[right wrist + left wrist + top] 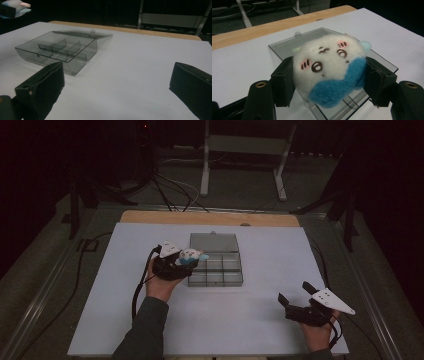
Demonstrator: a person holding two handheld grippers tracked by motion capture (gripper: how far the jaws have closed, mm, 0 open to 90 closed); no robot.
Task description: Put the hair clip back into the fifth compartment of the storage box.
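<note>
We find the left gripper (186,261) pinching a small plush toy (329,68), white with a blue patch and an embroidered face, one jaw pressed against each side. It is held above the left edge of the clear divided organiser box (216,266), which sits open near the middle of the white worktop (260,320) with its lid (82,34) laid back flat behind it. The compartments (60,50) look bare. The right gripper (306,304) rests near the worktop's front right corner, well apart from the box, its jaws spread and holding nothing.

We judge the step in hand to be carrying the toy to the box. The next move calls for lowering it over a compartment and parting the jaws; the toy looks wider than a single cell, so it may sit on the dividers.
</note>
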